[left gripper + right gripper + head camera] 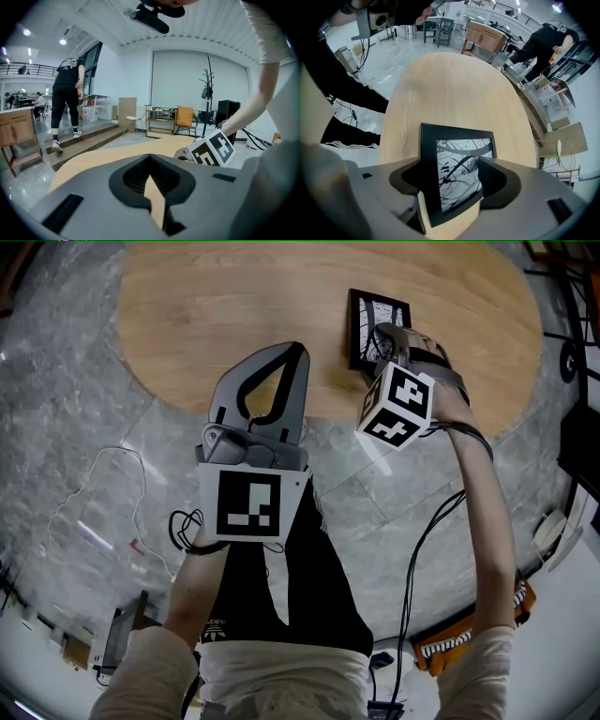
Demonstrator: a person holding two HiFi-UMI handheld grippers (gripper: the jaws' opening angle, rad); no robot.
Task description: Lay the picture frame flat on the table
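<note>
A black picture frame (375, 322) with a black-and-white branch print lies face up on the oval wooden table (234, 315), near its front right edge. My right gripper (382, 341) reaches over the frame's near side. In the right gripper view the frame (457, 171) sits between the wide-spread jaws of that gripper (450, 166), and the pads do not press on it. My left gripper (296, 352) hovers over the table's front edge to the left of the frame, jaws together and empty. The left gripper view shows the same gripper (150, 161) shut over bare wood.
Grey marble floor surrounds the table, with a white cable (112, 484) at the left and black cables (422, 540) under my right arm. An orange object (469, 634) lies on the floor at the right. A person (68, 98) stands on steps beyond the table.
</note>
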